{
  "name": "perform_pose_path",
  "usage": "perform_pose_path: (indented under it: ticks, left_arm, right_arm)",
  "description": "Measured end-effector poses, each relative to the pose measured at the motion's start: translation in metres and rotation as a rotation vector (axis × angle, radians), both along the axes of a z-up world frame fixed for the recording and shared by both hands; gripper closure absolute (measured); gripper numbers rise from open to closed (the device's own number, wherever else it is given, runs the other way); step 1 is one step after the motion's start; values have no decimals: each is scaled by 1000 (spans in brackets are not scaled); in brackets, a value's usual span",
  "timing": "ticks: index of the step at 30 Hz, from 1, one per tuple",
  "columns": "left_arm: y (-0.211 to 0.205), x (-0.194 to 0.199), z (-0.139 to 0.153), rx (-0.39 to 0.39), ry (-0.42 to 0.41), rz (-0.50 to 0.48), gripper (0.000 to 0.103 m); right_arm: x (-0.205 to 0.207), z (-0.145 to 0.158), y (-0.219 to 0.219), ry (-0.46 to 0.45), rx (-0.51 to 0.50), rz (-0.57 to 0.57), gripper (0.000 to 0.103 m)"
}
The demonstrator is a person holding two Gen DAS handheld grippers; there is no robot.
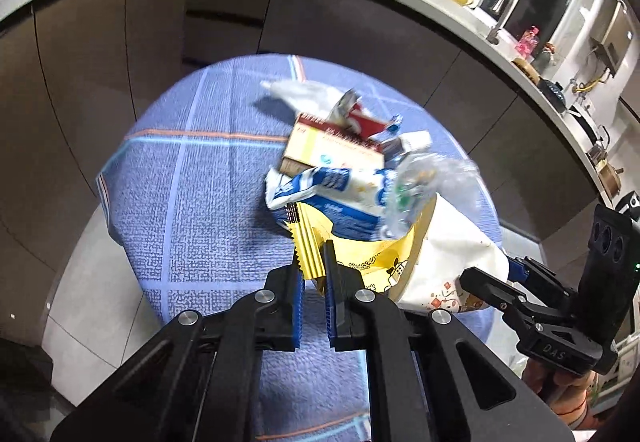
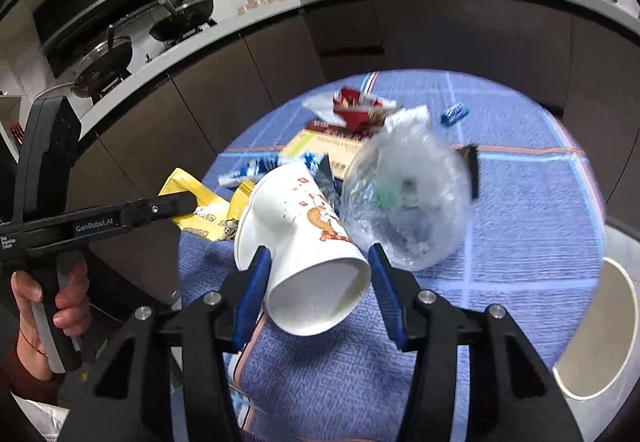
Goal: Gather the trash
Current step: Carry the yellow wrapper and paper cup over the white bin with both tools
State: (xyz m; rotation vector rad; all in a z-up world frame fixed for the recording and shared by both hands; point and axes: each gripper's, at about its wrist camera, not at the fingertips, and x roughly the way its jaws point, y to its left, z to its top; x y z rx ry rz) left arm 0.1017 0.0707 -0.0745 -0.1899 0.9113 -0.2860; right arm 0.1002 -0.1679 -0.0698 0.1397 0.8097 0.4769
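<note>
Left gripper (image 1: pixel 314 266): pinched the crinkled yellow foil wrapper (image 1: pixel 320 242), at the worktop's near edge.
Right gripper (image 2: pixel 318 274): clamped the tilted white printed paper cup (image 2: pixel 304 242).
Advice: feed the wrapper fully into the cup's mouth before releasing.

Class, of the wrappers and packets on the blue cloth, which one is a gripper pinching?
The yellow wrapper, clamped at its serrated edge by the left gripper; the others lie loose.

A round table (image 2: pixel 520 202) under a blue cloth with pale and orange lines carries a heap of litter: a flat cardboard box (image 1: pixel 332 150) near its middle, a red wrapper (image 2: pixel 360 110) beyond it, and a small blue wrapper (image 2: pixel 454 114) far right.
</note>
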Motion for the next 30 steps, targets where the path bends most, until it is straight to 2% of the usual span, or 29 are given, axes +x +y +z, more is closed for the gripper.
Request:
perform_pose_path:
  ticks: [5, 10, 15, 22, 30]
  left_arm:
    - [-18, -15, 29, 2, -70, -43, 95]
    - [-62, -14, 52, -11, -130, -129, 95]
    - [-113, -6, 58, -33, -150, -226, 95]
    - [-213, 21, 41, -24, -111, -373, 95]
    - [-319, 44, -8, 60, -29, -529, 95]
  right_arm:
    - [-21, 27, -32, -84, 4, -82, 52]
    - [-40, 47, -79, -148, -2, -199, 52]
    - [-58, 45, -137, -158, -49, -350, 52]
    - [-82, -4, -223, -59, -134, -567, 52]
    - [-84, -78, -272, 82, -124, -642, 52]
